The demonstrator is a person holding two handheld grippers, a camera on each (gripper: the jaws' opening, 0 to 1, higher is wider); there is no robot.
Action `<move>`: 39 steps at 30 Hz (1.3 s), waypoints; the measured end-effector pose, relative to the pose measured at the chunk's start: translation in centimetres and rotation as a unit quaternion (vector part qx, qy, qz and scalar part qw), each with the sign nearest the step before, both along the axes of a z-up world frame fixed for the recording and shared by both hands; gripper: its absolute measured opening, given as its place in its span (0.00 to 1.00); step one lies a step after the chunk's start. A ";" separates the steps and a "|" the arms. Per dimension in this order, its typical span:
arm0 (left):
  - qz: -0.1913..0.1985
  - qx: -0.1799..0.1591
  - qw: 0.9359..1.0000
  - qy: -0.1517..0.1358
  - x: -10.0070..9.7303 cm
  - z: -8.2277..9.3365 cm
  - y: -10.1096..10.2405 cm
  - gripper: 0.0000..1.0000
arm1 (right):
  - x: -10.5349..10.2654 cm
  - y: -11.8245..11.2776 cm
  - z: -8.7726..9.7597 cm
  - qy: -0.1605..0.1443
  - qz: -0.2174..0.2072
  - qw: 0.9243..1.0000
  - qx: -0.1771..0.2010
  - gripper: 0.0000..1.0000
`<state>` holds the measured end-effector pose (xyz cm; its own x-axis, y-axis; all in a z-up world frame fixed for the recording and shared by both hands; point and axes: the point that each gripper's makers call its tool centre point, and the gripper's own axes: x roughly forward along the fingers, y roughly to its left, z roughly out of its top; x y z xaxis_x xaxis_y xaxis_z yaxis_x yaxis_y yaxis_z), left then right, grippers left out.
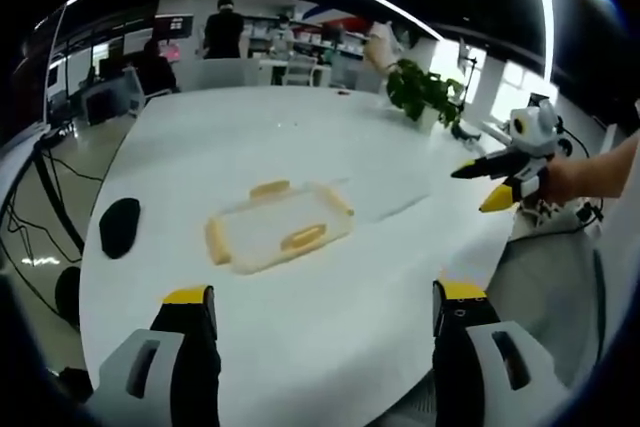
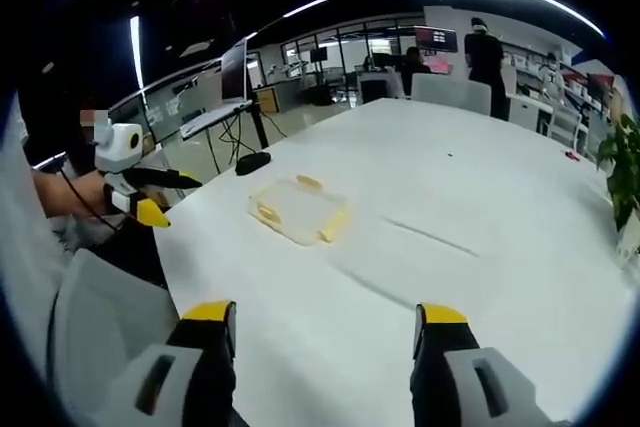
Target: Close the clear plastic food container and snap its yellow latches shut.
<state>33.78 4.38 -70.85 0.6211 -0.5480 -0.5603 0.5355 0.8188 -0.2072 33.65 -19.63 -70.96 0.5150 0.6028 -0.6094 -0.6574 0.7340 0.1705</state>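
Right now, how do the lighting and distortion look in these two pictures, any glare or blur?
Left gripper view: fisheye bends the white oval table; ceiling light strip bows overhead; the clear plastic food container with yellow latches looks soft, low-contrast. Right gripper view: the same container is small and hazy; bright windows wash out the far right edge.

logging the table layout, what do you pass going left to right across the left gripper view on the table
black object → clear plastic food container with yellow latches → potted plant, farther back → the right tongs coming in from the right edge
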 end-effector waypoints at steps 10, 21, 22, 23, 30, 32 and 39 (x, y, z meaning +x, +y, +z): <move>-0.017 0.001 1.000 0.001 1.1 -0.1 0.0 0.87 | 1.0 0.7 -0.2 -0.001 0.015 1.000 -0.005 0.70; -0.034 0.010 0.999 -0.002 2.1 -0.4 0.4 0.85 | 1.7 1.8 -0.4 -0.004 0.044 0.999 -0.018 0.70; -0.038 0.011 0.999 -0.002 2.1 -0.5 0.3 0.85 | 1.8 1.9 -0.4 -0.005 0.046 0.999 -0.019 0.70; -0.039 0.012 0.999 -0.002 2.2 -0.5 0.3 0.85 | 1.8 2.0 -0.4 -0.006 0.048 0.999 -0.018 0.70; -0.056 0.021 0.998 -0.001 2.5 -0.8 0.2 0.83 | 2.3 2.5 -0.4 -0.008 0.063 0.998 -0.022 0.70; -0.062 0.026 0.998 -0.002 2.7 -0.8 0.3 0.83 | 2.5 2.6 -0.3 -0.008 0.067 0.997 -0.023 0.69; -0.094 0.056 0.994 -0.006 3.3 -1.1 0.7 0.82 | 3.5 3.1 -0.3 -0.008 0.087 0.996 -0.027 0.69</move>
